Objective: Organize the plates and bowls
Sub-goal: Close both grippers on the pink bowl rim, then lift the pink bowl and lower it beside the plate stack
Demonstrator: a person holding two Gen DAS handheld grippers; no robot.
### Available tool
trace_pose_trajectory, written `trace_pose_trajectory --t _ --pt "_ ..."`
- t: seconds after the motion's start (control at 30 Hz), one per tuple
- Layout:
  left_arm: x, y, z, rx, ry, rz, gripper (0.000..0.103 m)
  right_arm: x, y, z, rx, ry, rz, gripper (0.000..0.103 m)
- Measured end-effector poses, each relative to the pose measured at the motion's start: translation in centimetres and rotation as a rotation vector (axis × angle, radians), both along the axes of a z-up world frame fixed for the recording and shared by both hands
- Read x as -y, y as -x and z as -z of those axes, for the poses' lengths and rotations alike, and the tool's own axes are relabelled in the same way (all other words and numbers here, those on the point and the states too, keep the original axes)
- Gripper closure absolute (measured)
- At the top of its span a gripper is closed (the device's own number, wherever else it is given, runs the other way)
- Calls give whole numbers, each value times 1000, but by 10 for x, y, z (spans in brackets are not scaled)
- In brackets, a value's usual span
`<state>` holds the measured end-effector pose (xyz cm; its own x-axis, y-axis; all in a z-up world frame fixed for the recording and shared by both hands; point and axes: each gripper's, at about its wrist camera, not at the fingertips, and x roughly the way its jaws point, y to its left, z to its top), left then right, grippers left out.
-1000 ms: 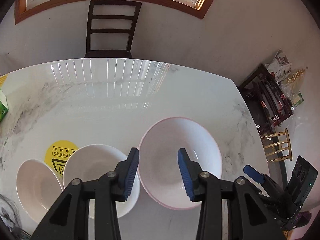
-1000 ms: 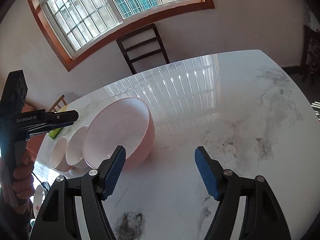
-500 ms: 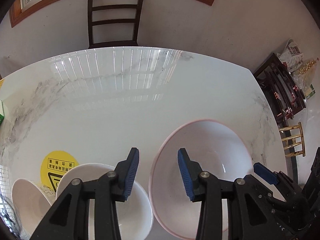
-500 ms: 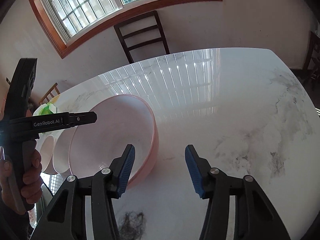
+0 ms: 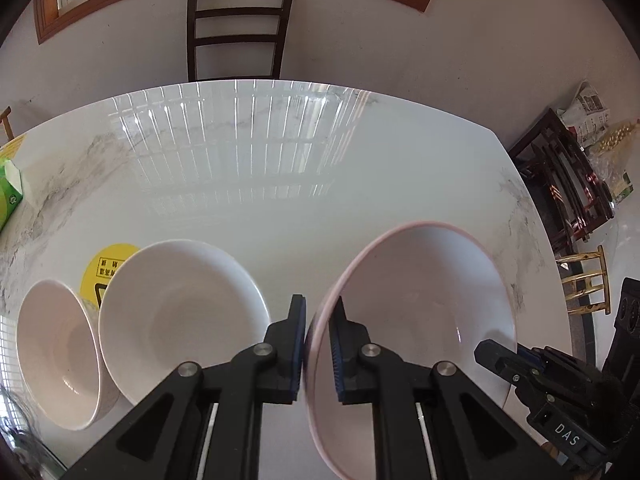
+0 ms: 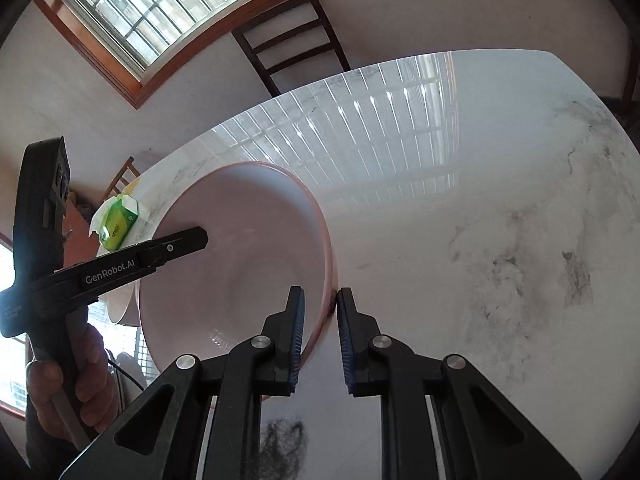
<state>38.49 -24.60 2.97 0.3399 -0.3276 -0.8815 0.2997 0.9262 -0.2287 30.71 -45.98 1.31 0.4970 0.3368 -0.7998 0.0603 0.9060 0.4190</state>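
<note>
A large pink-rimmed bowl (image 5: 420, 312) sits at the near right of the marble table (image 5: 280, 184). My left gripper (image 5: 318, 344) is shut on its left rim. My right gripper (image 6: 320, 336) is shut on the opposite rim of the same bowl (image 6: 240, 256); it shows at the lower right of the left wrist view (image 5: 532, 372). A white bowl (image 5: 176, 312) stands left of the pink one, and a smaller white bowl (image 5: 56, 356) lies tilted further left. The left gripper's body (image 6: 120, 264) crosses the right wrist view.
A yellow round sticker (image 5: 106, 268) lies behind the white bowls. A green tissue pack (image 5: 10, 192) sits at the table's left edge. A dark chair (image 5: 238, 28) stands behind the table. Dark furniture (image 5: 568, 184) stands to the right.
Both grippers closed from open onto opposite rims of the pink bowl. The bowl sits further right of the white bowls than before.
</note>
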Motion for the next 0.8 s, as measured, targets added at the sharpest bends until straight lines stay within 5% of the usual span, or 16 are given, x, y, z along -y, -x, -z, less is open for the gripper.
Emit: trace_pose_trajectory --t 0.4,0.8 --pt "-122 151 -18 -21 -32 -87 92 -93 97 -20 -60 -93 -204 88" --pt "-218 212 34 -208 -11 -192 92 -172 143 9 -202 -139 -313 87"
